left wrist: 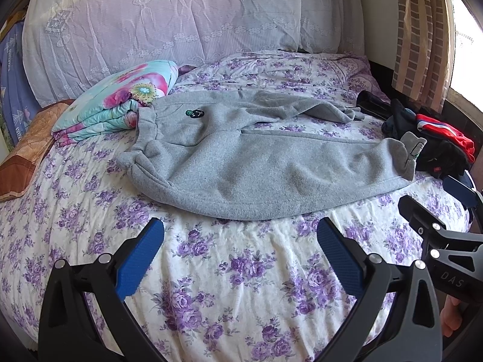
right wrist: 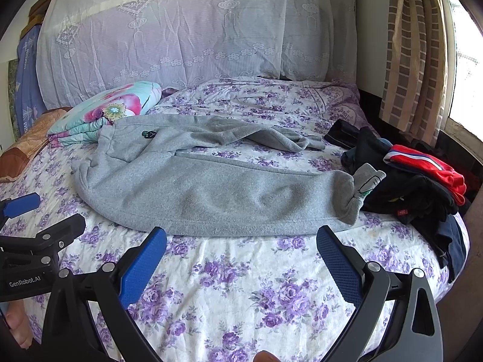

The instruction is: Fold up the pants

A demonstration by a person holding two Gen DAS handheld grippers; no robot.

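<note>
Purple-flowered bedsheet [left wrist: 229, 274] under grey pants [left wrist: 241, 163]

Bed w/ purple-floral sheet [left wrist: 229, 271]. Folded floral quilt [left wrist: 120, 96] at left near a brown pillow [left wrist: 27, 157]; lace cover [left wrist: 169, 21] behind. Dark and red clothes pile [right wrist: 416, 181] at right, checked curtain [right wrist: 413, 51] by window.
</note>
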